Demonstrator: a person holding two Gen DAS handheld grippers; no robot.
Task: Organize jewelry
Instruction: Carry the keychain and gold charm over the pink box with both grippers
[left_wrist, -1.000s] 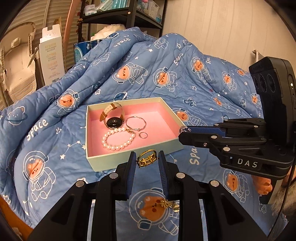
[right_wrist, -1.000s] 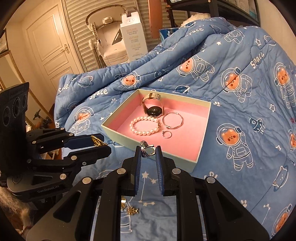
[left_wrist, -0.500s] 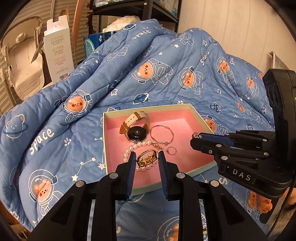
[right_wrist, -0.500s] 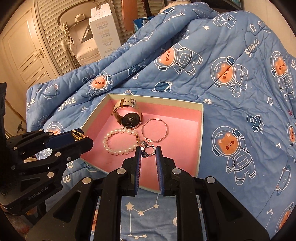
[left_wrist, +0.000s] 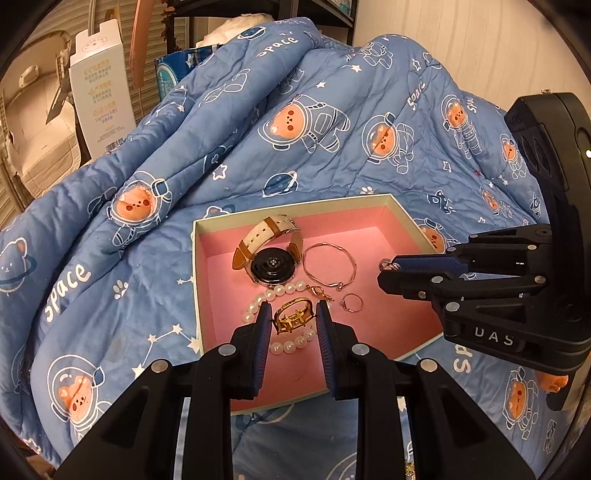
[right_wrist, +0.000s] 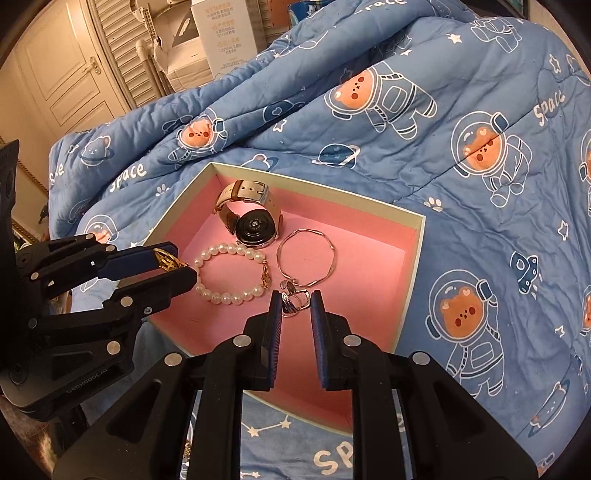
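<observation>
A pink-lined box (left_wrist: 402, 218) (right_wrist: 419, 236) lies on a blue quilt. In it are a watch (left_wrist: 271, 254) (right_wrist: 251, 218), a pearl bracelet (left_wrist: 291, 345) (right_wrist: 225, 271), a thin bangle (left_wrist: 328, 264) (right_wrist: 306, 256) and a small ring (left_wrist: 352, 302). My left gripper (left_wrist: 291, 319) (right_wrist: 173, 267) is shut on a gold ring (left_wrist: 293, 315) (right_wrist: 166, 260) above the pearls. My right gripper (right_wrist: 295, 301) (left_wrist: 384, 271) is shut on a silver ring (right_wrist: 293, 301) over the box's near part.
The blue bear-print quilt (left_wrist: 314, 122) (right_wrist: 461, 129) rises behind the box. A white carton (left_wrist: 101, 99) (right_wrist: 225, 33) stands at the back. A small gold piece (left_wrist: 408, 469) lies on the quilt in front of the box.
Both grippers have moved forward from in front of the box to over its pink inside, each still holding its ring.
</observation>
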